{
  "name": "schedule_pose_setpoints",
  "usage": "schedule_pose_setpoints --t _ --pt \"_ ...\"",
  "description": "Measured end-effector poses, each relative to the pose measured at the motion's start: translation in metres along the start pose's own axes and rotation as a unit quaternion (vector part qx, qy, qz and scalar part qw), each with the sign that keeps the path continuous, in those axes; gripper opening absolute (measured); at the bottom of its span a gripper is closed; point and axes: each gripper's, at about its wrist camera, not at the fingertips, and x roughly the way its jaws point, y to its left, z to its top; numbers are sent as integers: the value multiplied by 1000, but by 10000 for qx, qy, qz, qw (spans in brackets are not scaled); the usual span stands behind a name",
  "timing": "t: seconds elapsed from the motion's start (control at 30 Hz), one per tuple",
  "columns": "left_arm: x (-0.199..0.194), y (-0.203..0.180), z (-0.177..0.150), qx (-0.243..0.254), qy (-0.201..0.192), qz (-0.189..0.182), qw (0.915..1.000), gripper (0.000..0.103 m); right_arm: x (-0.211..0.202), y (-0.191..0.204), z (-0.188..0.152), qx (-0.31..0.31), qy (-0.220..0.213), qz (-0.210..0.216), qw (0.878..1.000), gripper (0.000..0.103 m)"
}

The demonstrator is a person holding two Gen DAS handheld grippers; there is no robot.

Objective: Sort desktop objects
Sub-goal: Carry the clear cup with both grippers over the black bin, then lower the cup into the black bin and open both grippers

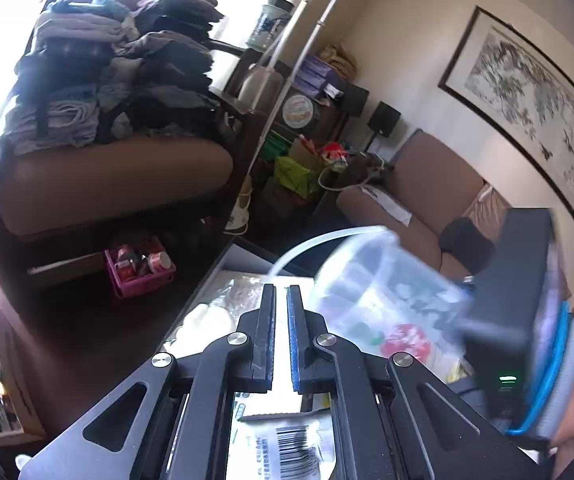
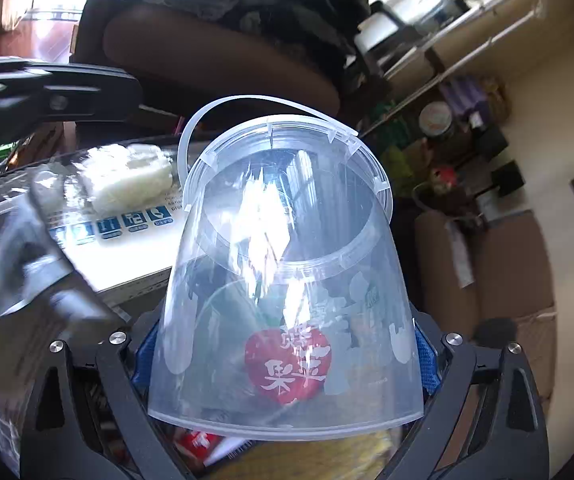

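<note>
My right gripper (image 2: 285, 354) is shut on a clear plastic bucket (image 2: 287, 280) with a thin handle and a red apple print. It holds the bucket by its base, tilted, mouth pointing away, above the table. The bucket also shows in the left wrist view (image 1: 383, 284), at the right, with the right gripper's dark body behind it. My left gripper (image 1: 281, 300) is nearly shut and holds nothing. It hovers over the table beside the bucket. A white packet with a barcode (image 1: 287, 444) lies under it.
A white box with blue icons (image 2: 127, 240) lies on the table, with a white wad (image 2: 127, 176) on top. A brown armchair (image 1: 107, 184) piled with clothes stands beyond the table edge. A pink basket (image 1: 139, 268) sits on the floor. A brown sofa (image 1: 427, 184) stands at the right.
</note>
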Motion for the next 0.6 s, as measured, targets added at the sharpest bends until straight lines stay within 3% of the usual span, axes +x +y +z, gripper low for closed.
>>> schedule_pose_setpoints --t 0.2,0.27,0.5,0.6 --pt "31 -17 -17 359 691 243 9967 3 32 3 -19 457 -329 439 9974 97" --pt "38 -20 -23 500 813 393 9947 3 38 9 -27 360 -340 344 9982 101" --pt "40 -23 -30 644 974 531 9917 3 28 4 -66 295 -468 660 9963 101" --pt "40 -24 -31 685 1040 607 9904 5 14 1 -87 34 -507 537 9973 102"
